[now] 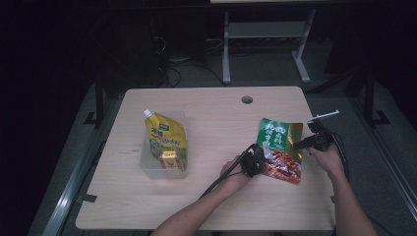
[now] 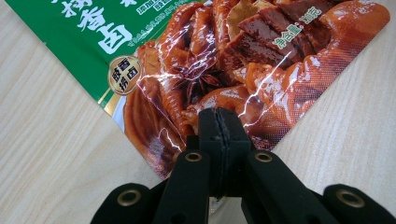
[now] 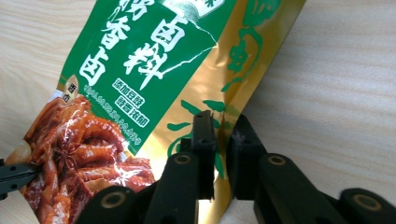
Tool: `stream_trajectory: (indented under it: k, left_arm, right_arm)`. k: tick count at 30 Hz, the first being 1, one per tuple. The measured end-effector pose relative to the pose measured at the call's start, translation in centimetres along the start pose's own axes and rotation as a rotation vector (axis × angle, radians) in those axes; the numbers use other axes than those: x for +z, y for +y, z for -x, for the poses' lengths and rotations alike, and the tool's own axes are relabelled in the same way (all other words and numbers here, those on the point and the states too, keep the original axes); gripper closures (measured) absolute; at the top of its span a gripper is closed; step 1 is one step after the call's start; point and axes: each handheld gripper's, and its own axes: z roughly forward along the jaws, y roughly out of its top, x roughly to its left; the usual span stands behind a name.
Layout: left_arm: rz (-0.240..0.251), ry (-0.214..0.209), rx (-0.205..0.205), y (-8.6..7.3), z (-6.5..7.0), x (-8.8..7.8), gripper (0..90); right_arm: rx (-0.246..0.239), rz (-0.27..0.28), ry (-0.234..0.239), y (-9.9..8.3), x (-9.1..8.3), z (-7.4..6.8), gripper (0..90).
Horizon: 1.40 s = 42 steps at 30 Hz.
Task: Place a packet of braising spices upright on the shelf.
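Observation:
A flat food packet [image 1: 278, 147], green and gold at the top with red braised meat printed below, lies on the wooden table [image 1: 211, 118] right of centre. My left gripper [image 1: 261, 157] is at its lower left corner. In the left gripper view the jaws [image 2: 218, 122] are pressed together on the red corner of the packet [image 2: 224, 56]. My right gripper [image 1: 298, 144] reaches in from the right. Its jaws [image 3: 220, 125] straddle the gold side edge of the packet [image 3: 140, 70] with a narrow slit still between them. The left gripper's black tip [image 3: 14, 177] shows at that view's left edge.
A clear plastic bin [image 1: 146, 167] stands left of centre and holds a yellow spouted pouch [image 1: 166, 137] and a small orange box [image 1: 168, 160]. A cable hole [image 1: 247, 100] is near the table's far edge. The right hand is close to the table's right edge.

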Motion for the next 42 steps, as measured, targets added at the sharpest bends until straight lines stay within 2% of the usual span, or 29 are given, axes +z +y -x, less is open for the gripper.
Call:
stream_trajectory:
  k: [3, 8, 11, 15, 20, 21, 24, 25, 31, 36, 39, 42]
  left_arm:
    - [0.001, 0.003, -0.002, 0.0, 0.0, 0.0, 89.0]
    - [0.002, -0.005, -0.019, -0.1, -0.4, -0.2, 84.0]
    - [0.003, -0.024, -0.047, -0.3, -0.7, -0.4, 78.8]
    - [0.010, -0.037, -0.061, -0.6, -0.8, -1.0, 76.5]
    - [0.028, -0.034, -0.077, -1.2, -1.1, -1.9, 74.6]
    - [0.040, -0.035, -0.090, -1.4, -1.2, -2.1, 74.1]
    - [0.052, -0.047, -0.104, -1.7, -1.5, -2.8, 73.3]
    - [0.061, -0.056, -0.115, -1.8, -1.6, -3.2, 72.9]
    - [0.075, -0.052, -0.100, -2.6, -1.3, -4.4, 70.6]
    - [0.073, -0.049, -0.098, -3.2, -1.2, -4.9, 68.3]
    - [0.089, -0.053, -0.112, -3.6, -1.1, -5.4, 66.2]
    - [0.090, -0.050, -0.105, -4.1, -1.1, -6.0, 63.7]
  right_arm:
    - [-0.010, 0.000, -0.013, -0.1, 0.0, -0.1, 88.9]
    - [-0.021, 0.022, -0.017, -0.2, -0.3, -0.3, 89.7]
    - [-0.034, 0.036, -0.006, -0.4, -0.8, -0.6, 89.8]
    - [-0.056, 0.049, 0.011, -0.9, -1.4, -1.1, 89.8]
    - [-0.089, 0.097, 0.033, -1.3, -2.7, -2.4, 89.9]
    - [-0.110, 0.111, 0.036, -1.3, -3.0, -2.6, 89.9]
    - [-0.125, 0.134, 0.045, -1.5, -3.5, -3.3, 90.0]
    - [-0.127, 0.139, 0.052, -1.6, -3.7, -3.6, 90.0]
    - [-0.169, 0.167, 0.059, -2.0, -4.7, -5.2, 90.0]
    - [-0.232, 0.203, 0.050, -2.2, -6.2, -7.4, 90.0]
    - [-0.260, 0.222, 0.048, -2.3, -7.1, -8.7, 90.0]
    - [-0.293, 0.239, 0.049, -2.2, -7.9, -10.2, 90.0]
